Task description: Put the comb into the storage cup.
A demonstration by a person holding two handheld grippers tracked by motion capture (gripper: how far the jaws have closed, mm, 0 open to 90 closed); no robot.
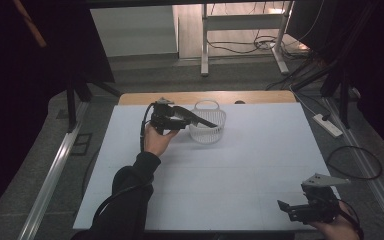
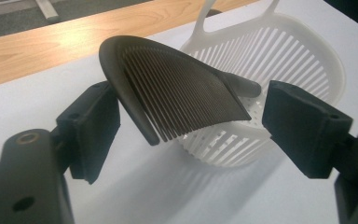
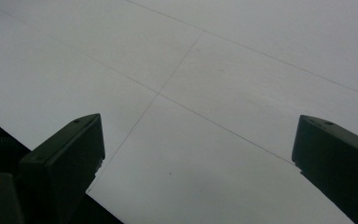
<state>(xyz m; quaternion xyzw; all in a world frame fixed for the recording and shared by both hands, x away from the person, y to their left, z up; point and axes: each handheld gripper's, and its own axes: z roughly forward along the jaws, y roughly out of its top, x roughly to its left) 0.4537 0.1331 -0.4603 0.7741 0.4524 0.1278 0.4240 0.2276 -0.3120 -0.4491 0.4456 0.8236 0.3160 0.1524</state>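
While its teeth overhang, the comb (image 2: 182, 98) rests in the basket (image 2: 303, 60).

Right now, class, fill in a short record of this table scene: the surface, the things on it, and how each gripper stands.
surface: white table top
container: white slotted plastic basket, upright
tool: black fine-toothed comb, handle end resting in the basket
left gripper: jaws apart, either side of the comb, right pad clear of it
right gripper: open, nothing between its jaws
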